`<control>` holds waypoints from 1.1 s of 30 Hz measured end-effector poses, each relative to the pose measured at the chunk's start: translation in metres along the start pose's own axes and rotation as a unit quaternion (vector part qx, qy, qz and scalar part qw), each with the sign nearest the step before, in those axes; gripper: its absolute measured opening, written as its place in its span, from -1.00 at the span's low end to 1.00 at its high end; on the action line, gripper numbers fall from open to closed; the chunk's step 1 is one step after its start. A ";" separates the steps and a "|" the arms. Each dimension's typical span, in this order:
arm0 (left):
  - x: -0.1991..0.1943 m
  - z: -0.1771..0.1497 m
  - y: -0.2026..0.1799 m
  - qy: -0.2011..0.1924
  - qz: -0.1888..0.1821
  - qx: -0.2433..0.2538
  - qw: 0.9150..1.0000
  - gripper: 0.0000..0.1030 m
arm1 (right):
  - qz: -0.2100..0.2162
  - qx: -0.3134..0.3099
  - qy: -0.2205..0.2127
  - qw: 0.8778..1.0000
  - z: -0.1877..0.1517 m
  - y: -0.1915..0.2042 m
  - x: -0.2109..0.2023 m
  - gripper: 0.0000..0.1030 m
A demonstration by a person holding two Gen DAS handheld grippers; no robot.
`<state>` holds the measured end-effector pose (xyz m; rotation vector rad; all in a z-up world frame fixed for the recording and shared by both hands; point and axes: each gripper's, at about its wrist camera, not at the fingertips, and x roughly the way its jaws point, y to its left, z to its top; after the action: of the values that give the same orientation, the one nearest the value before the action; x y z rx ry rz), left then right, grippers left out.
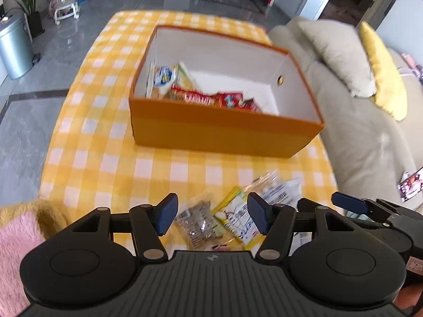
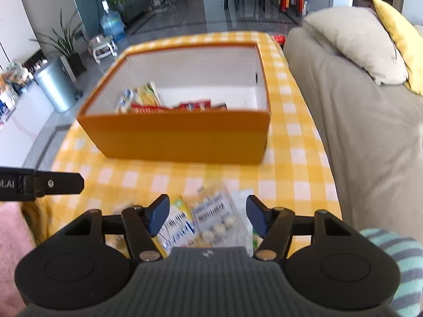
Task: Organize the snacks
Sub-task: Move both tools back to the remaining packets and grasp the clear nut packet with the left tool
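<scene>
1. On the table point(image 1: 87, 142), under a yellow-and-white checked cloth, stood an orange box point(image 1: 224, 132) with a white inside; it held several snack packets point(image 1: 201, 95), crowded into its near left part, one blue-and-white and the rest mostly red and yellow; the rest of the box floor showed bare white.
2. Near the front edge of the table, well apart from the box, lay a small heap of loose snacks; a brownish clear packet point(image 1: 198, 222) lay beside a yellow-and-white packet point(image 1: 238, 216), with a clear bag of small pale round pieces point(image 2: 216, 219) just to their right.
3. Above that heap hovered the left gripper point(image 1: 211, 216); its blue fingers point(image 1: 165, 218) were spread, with the brownish and yellow packets seen between them but nothing pinched.
4. Beside it, the right gripper point(image 2: 207, 218) hung over the clear bag and the yellow-and-white packet point(image 2: 177, 224); its fingers point(image 2: 256, 216) were likewise spread and touched neither.
5. Beyond the table's right edge sat a beige sofa point(image 2: 357, 132) with a beige cushion point(image 2: 354, 45) and a yellow one point(image 1: 383, 71); a striped sleeve point(image 2: 396, 259) showed at the lower right of the right wrist view.
6. Both views were somewhat blurred, so the packet print could not be read.
</scene>
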<state>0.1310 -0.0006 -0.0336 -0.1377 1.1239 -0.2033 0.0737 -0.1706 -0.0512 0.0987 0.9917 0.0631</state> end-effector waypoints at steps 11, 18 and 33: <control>0.064 -0.001 0.006 0.083 0.073 -0.070 0.991 0.37 | -0.006 -0.070 0.040 0.997 0.002 0.011 0.042 0.22; 0.092 -0.006 0.012 0.123 0.072 -0.102 0.985 0.37 | -0.045 -0.131 0.056 0.989 0.007 0.016 0.070 0.32; 0.124 -0.007 0.010 0.158 0.067 -0.118 0.978 0.43 | -0.042 -0.116 0.090 0.988 0.009 0.003 0.112 0.62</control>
<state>0.1767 -0.0192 -0.1475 -0.2455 1.4674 0.0315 0.1423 -0.1574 -0.1393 -0.1655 1.1601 0.1109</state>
